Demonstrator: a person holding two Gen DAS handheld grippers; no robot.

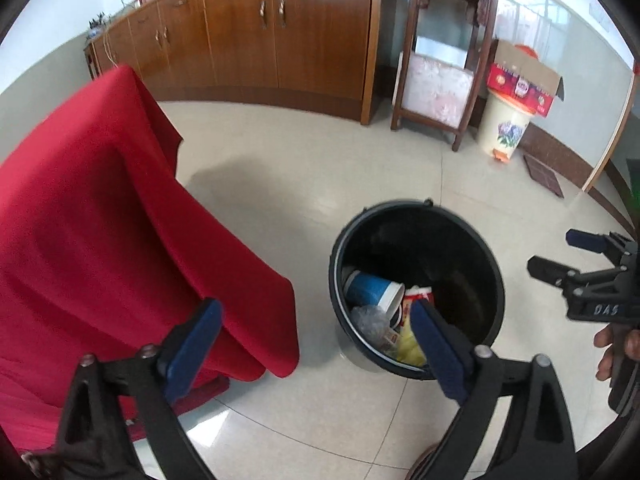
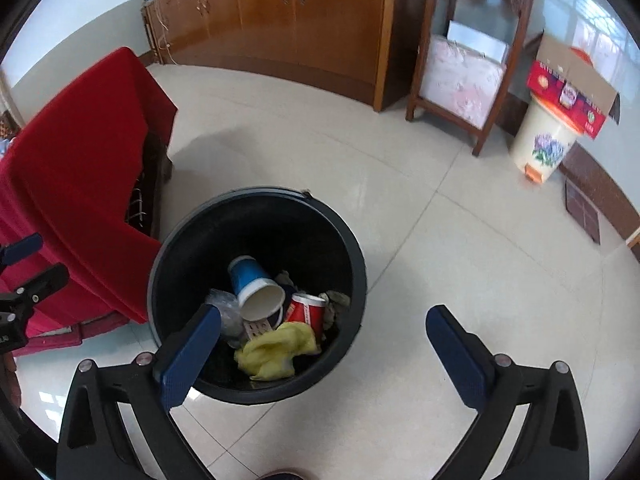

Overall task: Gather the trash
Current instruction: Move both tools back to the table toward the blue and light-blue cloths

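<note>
Nearest to us, our right gripper [image 2: 322,354] hangs above the near rim of the black bin [image 2: 360,280], its jaws spread wide with nothing between them; one blue pad [image 2: 188,360] overlaps the bin's near left edge in the right wrist view, the other sits over bare floor tile [image 2: 440,240]. Our left gripper [image 1: 316,352] is likewise wide open and empty, one finger in front of the red cloth [image 1: 100,220] and the other in front of the bin's near rim. At the right edge of the left wrist view we see the right gripper again, with the fingers of a hand [image 1: 612,344] wrapped around its handle.

The trash lies inside the bin, on its bottom: a yellow crumpled rag [image 2: 276,350] nearest, a red paper cup [image 2: 306,312] on its side just beyond, a blue paper cup [image 2: 254,288] tipped with its white mouth toward us, and a bit of clear crumpled plastic [image 2: 224,308] on the left. Some grey scraps behind the red cup are too dim to name.

The red cloth drapes over a piece of furniture just left of the bin, its hanging corner close to the rim.

Farther off, a long wooden cabinet [image 2: 312,20] runs along the wall. To its right stands a dark wooden stand [image 2: 476,40] holding a pink flowered bundle, then a cream pedal bin [image 2: 540,148] painted with purple flowers, with an open red cardboard box [image 2: 572,88] resting on top.
</note>
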